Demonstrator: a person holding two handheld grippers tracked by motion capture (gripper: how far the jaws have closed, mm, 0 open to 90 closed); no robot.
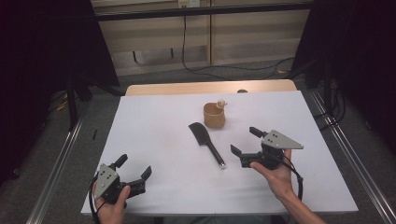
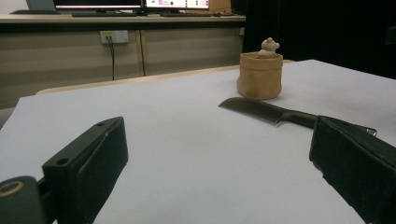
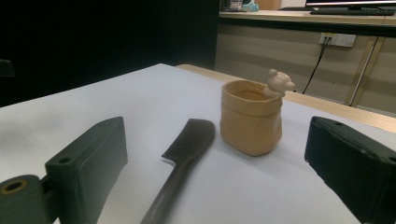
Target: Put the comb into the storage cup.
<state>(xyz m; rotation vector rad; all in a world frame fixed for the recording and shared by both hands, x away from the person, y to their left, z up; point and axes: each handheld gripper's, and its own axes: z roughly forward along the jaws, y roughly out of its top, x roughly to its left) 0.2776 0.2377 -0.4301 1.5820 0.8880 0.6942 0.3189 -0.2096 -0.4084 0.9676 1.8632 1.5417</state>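
Note:
A black comb (image 1: 205, 141) lies flat near the middle of the white table (image 1: 154, 126), its handle toward me. Just beyond it stands a tan cup (image 1: 214, 115) with a small bear figure (image 1: 221, 103) on its rim. My right gripper (image 1: 244, 140) hovers open to the right of the comb's handle. My left gripper (image 1: 134, 166) is open at the front left, well away from both. In the left gripper view the comb (image 2: 271, 112) and cup (image 2: 259, 74) lie ahead to the right. The right gripper view has the comb (image 3: 180, 163) between the jaws and the cup (image 3: 252, 119) behind it.
The white sheet covers a wooden tabletop whose far edge (image 1: 210, 87) shows beyond it. Metal rails (image 1: 60, 158) run along both sides of the table. Cables (image 1: 224, 70) trail on the floor behind, and dark curtains hang on either side.

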